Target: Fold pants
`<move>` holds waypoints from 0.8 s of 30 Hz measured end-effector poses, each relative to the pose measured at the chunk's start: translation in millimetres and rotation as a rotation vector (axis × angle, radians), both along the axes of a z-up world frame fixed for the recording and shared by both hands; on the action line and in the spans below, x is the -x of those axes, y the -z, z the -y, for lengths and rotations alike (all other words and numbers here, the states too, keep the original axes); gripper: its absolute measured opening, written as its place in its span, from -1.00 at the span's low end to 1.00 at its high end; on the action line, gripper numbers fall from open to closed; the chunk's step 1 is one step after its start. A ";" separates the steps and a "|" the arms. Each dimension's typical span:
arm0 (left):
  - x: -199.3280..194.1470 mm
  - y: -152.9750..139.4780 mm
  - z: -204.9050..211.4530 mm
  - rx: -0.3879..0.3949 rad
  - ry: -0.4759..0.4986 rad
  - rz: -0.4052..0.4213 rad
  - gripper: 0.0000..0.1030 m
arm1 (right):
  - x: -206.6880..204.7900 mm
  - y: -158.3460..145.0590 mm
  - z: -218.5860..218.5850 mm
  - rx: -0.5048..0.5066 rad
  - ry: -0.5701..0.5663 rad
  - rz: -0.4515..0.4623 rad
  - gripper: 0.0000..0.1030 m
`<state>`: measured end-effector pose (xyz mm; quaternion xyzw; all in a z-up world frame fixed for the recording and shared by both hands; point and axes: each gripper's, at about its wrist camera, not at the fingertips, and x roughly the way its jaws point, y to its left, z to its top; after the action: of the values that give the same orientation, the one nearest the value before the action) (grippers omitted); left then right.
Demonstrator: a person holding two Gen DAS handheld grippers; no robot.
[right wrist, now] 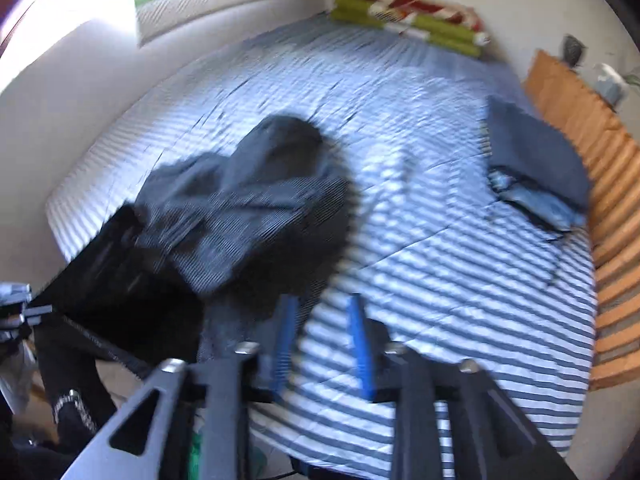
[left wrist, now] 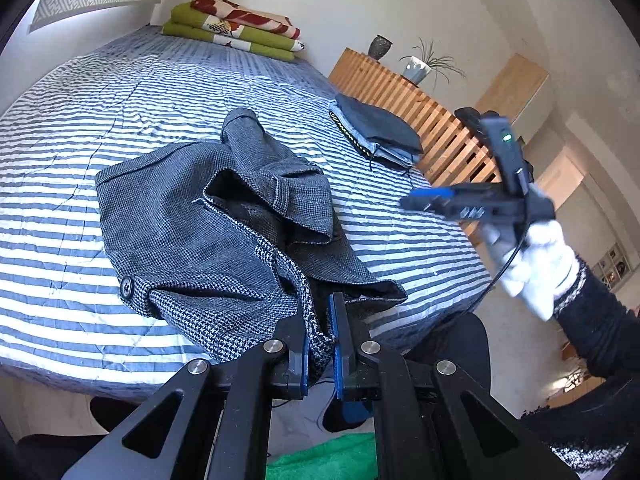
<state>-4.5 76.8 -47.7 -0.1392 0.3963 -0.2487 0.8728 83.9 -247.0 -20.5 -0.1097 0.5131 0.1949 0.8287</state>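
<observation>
The left gripper (left wrist: pixel 320 336) pinches the waistband of the grey houndstooth pants (left wrist: pixel 208 232), which lie crumpled on the striped quilt (left wrist: pixel 80 120), stretching away from it. The right gripper (right wrist: pixel 322 344), jaws apart and empty, hovers just beside the heap's right edge.

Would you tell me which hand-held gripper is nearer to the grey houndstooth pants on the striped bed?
Left. The left hand-held gripper is shut on the grey houndstooth pants at their near edge; the right hand-held gripper is open, beside them over bare bedding.
</observation>
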 end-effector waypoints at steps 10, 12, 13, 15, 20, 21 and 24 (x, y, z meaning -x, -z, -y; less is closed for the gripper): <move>0.8 -1.4 -1.6 0.000 -0.016 0.005 -0.85 | -18.7 75.4 -89.2 0.025 -0.032 -0.075 -0.22; 0.9 -4.2 -4.8 0.000 -0.023 0.009 -0.85 | -27.7 71.9 -76.8 0.023 0.015 -0.074 -0.48; -0.7 -7.2 -7.9 -0.008 -0.034 0.010 -0.86 | -30.9 68.4 -69.3 0.020 0.042 -0.088 -0.86; -8.9 -17.5 -19.5 -0.017 -0.056 0.021 -0.86 | -37.5 49.2 -47.1 0.001 0.083 -0.079 -0.86; -81.2 -65.5 -60.5 -0.031 -0.124 0.077 -0.88 | -71.9 -30.3 -12.0 0.098 0.169 0.102 -0.89; -103.7 -76.0 -66.8 -0.027 -0.133 0.076 -0.88 | -88.8 -48.1 -7.8 0.096 0.196 0.124 -0.90; -185.0 -131.7 -83.2 -0.097 -0.200 0.133 -0.89 | -149.8 -110.9 -15.1 0.128 0.252 0.252 -0.95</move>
<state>180.5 160.0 84.0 -0.1187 0.3332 -0.1497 0.9233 233.7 -232.0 90.4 -0.1204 0.4263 0.0412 0.8956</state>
